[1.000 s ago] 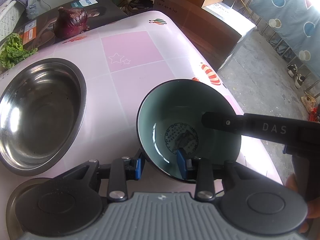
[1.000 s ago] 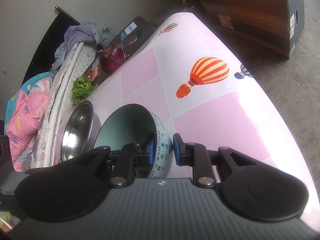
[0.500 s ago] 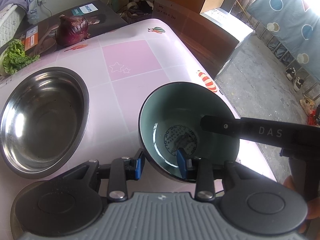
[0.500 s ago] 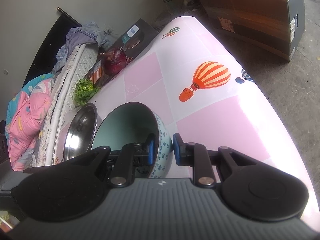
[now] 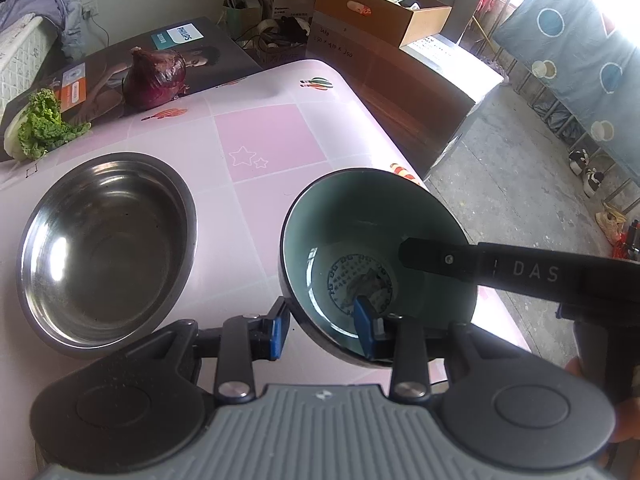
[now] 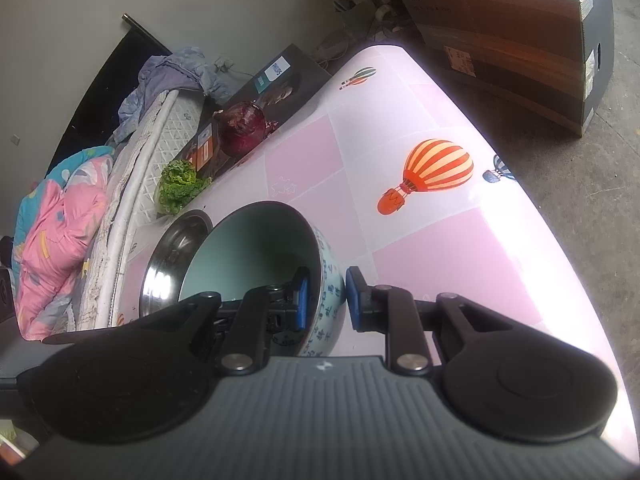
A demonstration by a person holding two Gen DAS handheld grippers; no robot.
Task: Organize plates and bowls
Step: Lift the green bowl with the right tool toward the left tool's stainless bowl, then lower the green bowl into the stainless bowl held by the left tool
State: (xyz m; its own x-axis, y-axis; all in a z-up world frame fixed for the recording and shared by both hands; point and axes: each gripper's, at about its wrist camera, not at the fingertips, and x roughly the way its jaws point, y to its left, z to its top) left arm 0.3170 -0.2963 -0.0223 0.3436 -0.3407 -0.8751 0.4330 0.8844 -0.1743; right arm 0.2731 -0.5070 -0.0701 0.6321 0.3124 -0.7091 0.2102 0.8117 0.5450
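Both grippers' fingers are nearly closed on the rim of 1 ceramic bowl [image 5: 378, 256], left gripper [image 5: 322, 326] at lower centre, right gripper [image 6: 326, 300] opposite. Step: carrying. Next: probably nest it in the steel bowl [image 5: 108, 248], centre left on the bench [image 5: 264, 144].

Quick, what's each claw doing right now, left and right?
Left claw: shut on the bowl rim.
Right claw: shut on the same bowl's opposite wall.

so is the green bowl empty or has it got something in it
Empty: the green bowl shows only its printed base, apart from a tool finger clamped over its rim.
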